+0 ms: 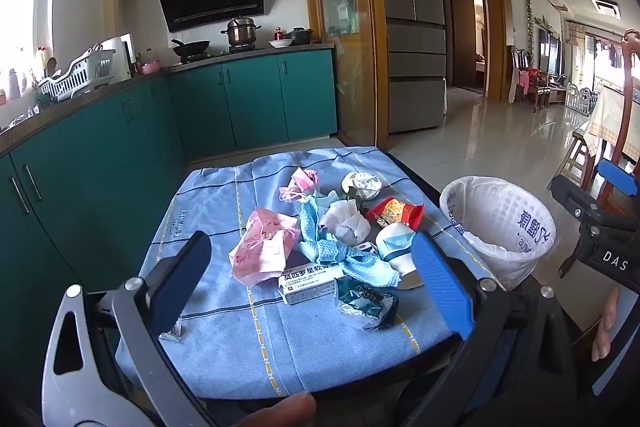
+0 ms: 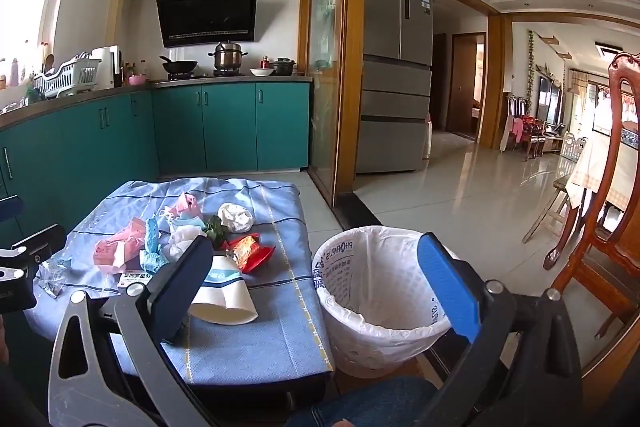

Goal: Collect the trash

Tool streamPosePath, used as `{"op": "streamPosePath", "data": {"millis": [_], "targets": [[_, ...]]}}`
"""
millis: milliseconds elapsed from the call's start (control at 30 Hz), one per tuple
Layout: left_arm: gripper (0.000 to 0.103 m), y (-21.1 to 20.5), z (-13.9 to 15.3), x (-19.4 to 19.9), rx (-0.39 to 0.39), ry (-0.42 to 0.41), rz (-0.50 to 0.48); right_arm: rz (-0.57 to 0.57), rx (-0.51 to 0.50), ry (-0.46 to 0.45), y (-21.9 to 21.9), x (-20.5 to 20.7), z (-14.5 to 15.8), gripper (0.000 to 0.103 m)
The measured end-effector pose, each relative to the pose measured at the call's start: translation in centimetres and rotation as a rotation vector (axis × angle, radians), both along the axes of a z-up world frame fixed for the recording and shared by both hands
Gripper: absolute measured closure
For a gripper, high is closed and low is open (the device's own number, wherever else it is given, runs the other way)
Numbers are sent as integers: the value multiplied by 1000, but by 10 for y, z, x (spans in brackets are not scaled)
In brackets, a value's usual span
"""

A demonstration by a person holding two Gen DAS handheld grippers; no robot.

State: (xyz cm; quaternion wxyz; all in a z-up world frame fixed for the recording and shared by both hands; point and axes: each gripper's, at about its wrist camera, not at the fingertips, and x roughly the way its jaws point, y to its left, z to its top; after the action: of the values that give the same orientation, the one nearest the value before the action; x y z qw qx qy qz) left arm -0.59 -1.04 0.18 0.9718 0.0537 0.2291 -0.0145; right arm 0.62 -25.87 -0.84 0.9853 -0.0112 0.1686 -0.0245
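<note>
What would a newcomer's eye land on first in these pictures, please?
Probably the trash pile heaped mid-table on the blue cloth: pink bag, blue rag, red wrapper, paper cup. Next, the white-lined bin standing on the floor just right of the table, with both grippers open and empty before them.

From my left wrist camera I see the left gripper [image 1: 310, 283] spread wide with nothing between its fingers, hovering at the near edge of a low table under a blue checked cloth [image 1: 224, 343]. On the cloth lies a heap of trash: a pink bag [image 1: 262, 247], a white medicine box [image 1: 310, 281], a blue rag [image 1: 340, 255], a crumpled green wrapper [image 1: 366, 301], a tipped paper cup [image 1: 396, 247], a red snack wrapper [image 1: 394, 213] and a far wad of white paper [image 1: 362, 185]. A white-lined bin [image 1: 498, 227] stands just right of the table, and the right gripper [image 1: 600, 211] shows at the right edge, its state unclear.
</note>
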Motion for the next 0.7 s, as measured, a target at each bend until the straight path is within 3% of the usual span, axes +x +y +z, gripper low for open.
{"op": "streamPosePath", "data": {"millis": [700], "targets": [[3,8,7,1,3,5,8,3,-20,-2,6,1,0,3]]}}
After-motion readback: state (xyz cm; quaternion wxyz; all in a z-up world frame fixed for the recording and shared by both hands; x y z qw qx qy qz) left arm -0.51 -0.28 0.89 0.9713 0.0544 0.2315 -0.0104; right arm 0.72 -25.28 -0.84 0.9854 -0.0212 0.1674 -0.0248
